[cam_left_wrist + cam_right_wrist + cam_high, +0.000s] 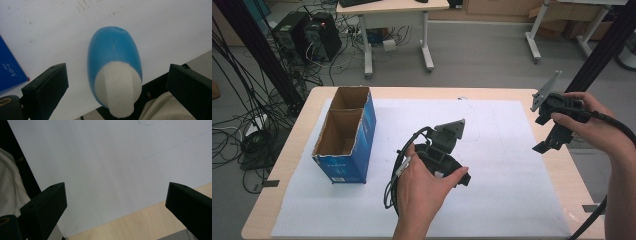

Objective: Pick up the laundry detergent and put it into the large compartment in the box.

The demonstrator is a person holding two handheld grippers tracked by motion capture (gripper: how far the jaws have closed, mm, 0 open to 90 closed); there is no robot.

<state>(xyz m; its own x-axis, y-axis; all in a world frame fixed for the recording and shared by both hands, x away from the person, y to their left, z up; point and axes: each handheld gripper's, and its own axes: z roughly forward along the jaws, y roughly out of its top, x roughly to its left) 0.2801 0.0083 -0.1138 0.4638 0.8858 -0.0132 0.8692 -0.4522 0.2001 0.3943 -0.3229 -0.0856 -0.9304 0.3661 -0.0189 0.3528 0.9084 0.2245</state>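
Observation:
A blue oval bottle (113,52) with a white cap (118,92) lies on the white paper sheet (502,165), cap end toward the camera in the left gripper view. My left gripper (117,68) is open, one jaw on each side of the bottle and neither touching it. In the high view the left gripper (447,167) sits low over the middle of the sheet under the person's hand, which hides the bottle. My right gripper (548,142) is held above the sheet's right edge. In its own view the right gripper (116,187) is open with nothing between its jaws.
A blue cardboard box (344,135), open at the top with two compartments, stands at the left of the sheet; its corner (10,72) shows in the left gripper view. The wooden table (542,92) ends just past the sheet's right side. Desks, cables and computers lie beyond.

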